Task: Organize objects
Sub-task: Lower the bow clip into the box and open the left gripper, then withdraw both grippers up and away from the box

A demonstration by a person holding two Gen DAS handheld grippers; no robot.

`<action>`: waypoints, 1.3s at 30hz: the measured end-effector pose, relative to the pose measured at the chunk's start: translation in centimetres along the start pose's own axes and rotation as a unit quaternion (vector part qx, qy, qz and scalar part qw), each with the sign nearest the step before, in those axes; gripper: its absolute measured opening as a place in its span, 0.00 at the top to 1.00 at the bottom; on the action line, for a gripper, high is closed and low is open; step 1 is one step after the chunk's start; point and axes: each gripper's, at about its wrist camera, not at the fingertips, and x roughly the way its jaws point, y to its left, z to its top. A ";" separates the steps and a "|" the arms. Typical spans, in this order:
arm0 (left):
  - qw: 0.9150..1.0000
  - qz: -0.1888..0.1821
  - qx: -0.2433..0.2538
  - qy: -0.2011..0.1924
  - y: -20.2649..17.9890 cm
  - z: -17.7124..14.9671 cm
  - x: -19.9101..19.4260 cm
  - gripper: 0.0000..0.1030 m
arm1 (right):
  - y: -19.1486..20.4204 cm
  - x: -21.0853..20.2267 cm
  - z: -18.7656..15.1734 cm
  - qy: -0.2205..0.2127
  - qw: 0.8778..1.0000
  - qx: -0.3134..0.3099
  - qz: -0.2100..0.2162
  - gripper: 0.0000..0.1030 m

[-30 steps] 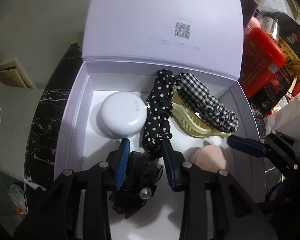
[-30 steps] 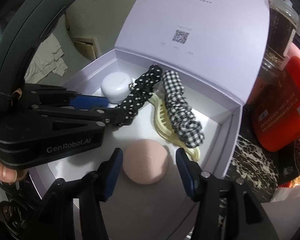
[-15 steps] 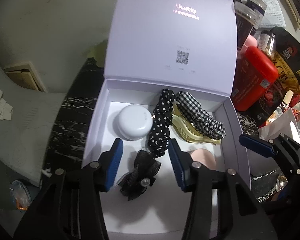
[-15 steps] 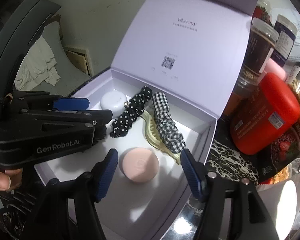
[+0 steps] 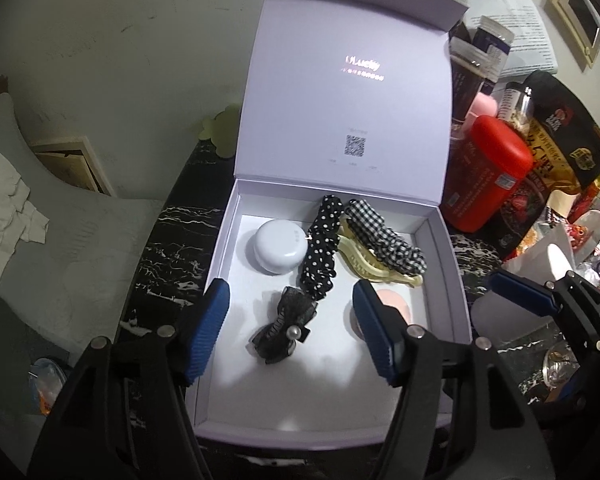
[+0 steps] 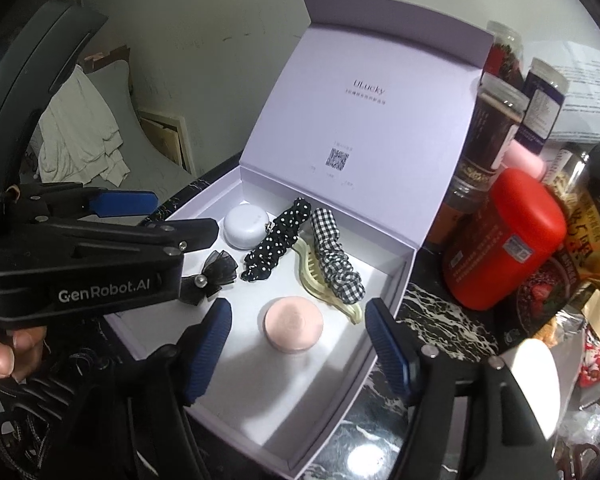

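Observation:
An open lilac gift box [image 5: 220, 248] [image 6: 396, 280] stands on a black marble top, lid upright. Inside lie a white round case [image 5: 278, 246] [image 6: 246, 226], a polka-dot scrunchie [image 5: 322, 248] [image 6: 276, 240], a gingham scrunchie [image 5: 384, 236] [image 6: 334, 256], a cream claw clip [image 5: 370, 266] [image 6: 324, 292], a pink round compact [image 5: 396, 304] [image 6: 294, 324] and a black bow clip [image 5: 286, 324] [image 6: 216, 272]. My left gripper [image 5: 292, 328] [image 6: 168, 216] is open and empty above the bow. My right gripper [image 6: 298, 348] [image 5: 520, 296] is open and empty above the compact.
A red canister [image 5: 484, 176] [image 6: 504, 240], dark jars [image 6: 496, 120] and snack bags [image 5: 556, 152] crowd the box's right side. A grey chair with white cloth [image 6: 80, 136] stands at the left, beyond the table's edge.
Both grippers have pulled back and up from the box and opened wider. The black bow clip, between the left fingers a second ago, lies free on the box floor.

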 end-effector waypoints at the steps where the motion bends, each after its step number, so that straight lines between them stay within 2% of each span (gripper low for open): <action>1: 1.000 -0.001 0.000 -0.003 -0.2 -0.1 -0.2 0.39 | 0.1 -0.3 0.0 -0.002 1.000 -0.001 -0.001 0.31; 23: 0.999 0.015 0.018 -0.045 -1.8 -4.4 -7.2 0.39 | 2.4 -6.6 -3.6 -0.023 0.999 -0.002 -0.033 0.30; 39: 0.998 0.022 0.024 -0.057 -1.7 -7.6 -10.1 0.29 | 4.3 -9.5 -6.4 -0.029 0.999 -0.005 -0.040 0.30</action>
